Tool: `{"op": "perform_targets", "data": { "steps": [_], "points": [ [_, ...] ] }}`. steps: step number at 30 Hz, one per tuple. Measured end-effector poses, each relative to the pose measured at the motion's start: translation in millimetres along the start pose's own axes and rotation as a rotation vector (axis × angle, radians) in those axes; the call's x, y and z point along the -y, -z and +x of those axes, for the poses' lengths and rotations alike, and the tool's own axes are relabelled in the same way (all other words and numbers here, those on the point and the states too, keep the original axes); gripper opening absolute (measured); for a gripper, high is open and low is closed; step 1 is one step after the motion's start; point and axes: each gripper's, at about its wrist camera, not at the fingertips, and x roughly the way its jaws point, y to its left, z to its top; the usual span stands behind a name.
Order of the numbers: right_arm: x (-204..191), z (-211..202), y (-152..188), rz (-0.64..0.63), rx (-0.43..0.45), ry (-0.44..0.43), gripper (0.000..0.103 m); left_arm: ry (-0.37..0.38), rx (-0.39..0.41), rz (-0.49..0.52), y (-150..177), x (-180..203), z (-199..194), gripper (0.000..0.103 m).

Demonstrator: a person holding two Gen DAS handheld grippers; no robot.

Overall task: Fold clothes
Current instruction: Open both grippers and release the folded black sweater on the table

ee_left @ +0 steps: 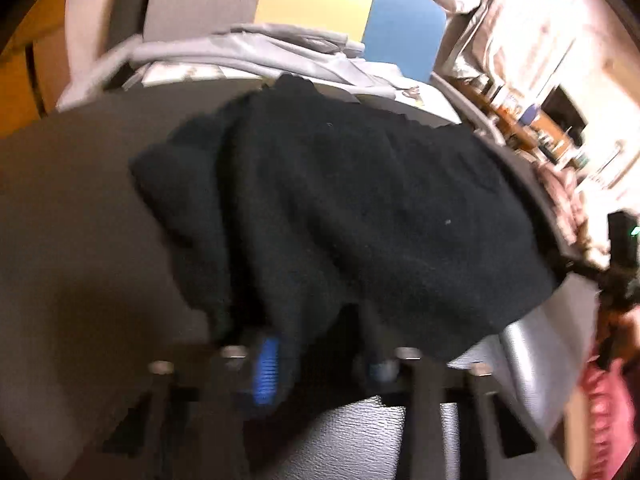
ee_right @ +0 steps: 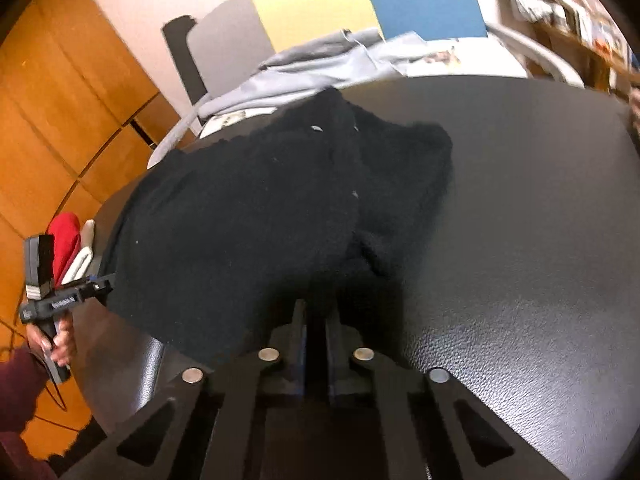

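Across the middle of both wrist views, a black garment (ee_left: 340,208) is being spread over a dark leather-textured table (ee_right: 540,240), its far edge reaching toward a pale grey garment (ee_right: 304,68) lying at the upper centre of the frame.

At the bottom of the left wrist view, the left gripper (ee_left: 320,356) is being draped by the near hem of the black cloth; its blue-padded fingers (ee_left: 266,364) are set apart with fabric hanging over and between them, and whether the cloth is actually being pinched cannot be told. In the right wrist view, the right gripper (ee_right: 316,320) is being held with its fingers nearly together at the garment's near edge; the tips are being hidden in dark fabric and shadow, so a firm hold appears likely but is not confirmed.

Heavy blur is being shown in both views. A fold made now is judged to be at risk: the bunched ridge at the middle right of the right view could be trapped inside, and a loose hold on either side could let one corner be dropped, skewing the fold. The left edge is also being left overhanging the table, so the cloth could be dragged off.
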Motion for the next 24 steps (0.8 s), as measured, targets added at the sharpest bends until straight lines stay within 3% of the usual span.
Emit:
{"op": "perform_targets", "data": {
  "steps": [1,3,7,12,16,18,19,21,24],
  "points": [
    [1,-5,-2,0.016,0.011,-0.019,0.004,0.041,-0.002,-0.010,-1,-1,-6,0.007],
    [3,-21,-6,0.050,0.051,-0.076,0.003,0.101,0.021,-0.022,-3,-3,-22,0.007],
    [7,-43,-10,0.095,0.097,-0.154,0.003,0.130,0.076,-0.015,2,-10,-58,0.007],
    [20,-13,6,0.100,-0.015,-0.107,0.003,0.037,-0.007,-0.089,28,-36,-38,0.006],
    [33,-6,19,0.150,-0.027,-0.137,0.004,0.065,-0.031,-0.178,43,-51,-35,0.007],
    [31,-12,19,0.130,-0.042,-0.095,0.009,0.060,-0.037,-0.183,47,-54,-42,0.007],
    [29,-17,18,0.105,-0.037,-0.046,0.016,0.034,-0.035,-0.170,48,-55,-47,0.008],
    [17,-36,10,0.038,0.037,0.075,0.022,-0.057,-0.006,-0.174,46,-63,-59,0.008],
    [-13,-55,-10,-0.091,0.157,0.151,0.022,-0.172,0.100,-0.196,29,-67,-79,0.008]
  ]
}}
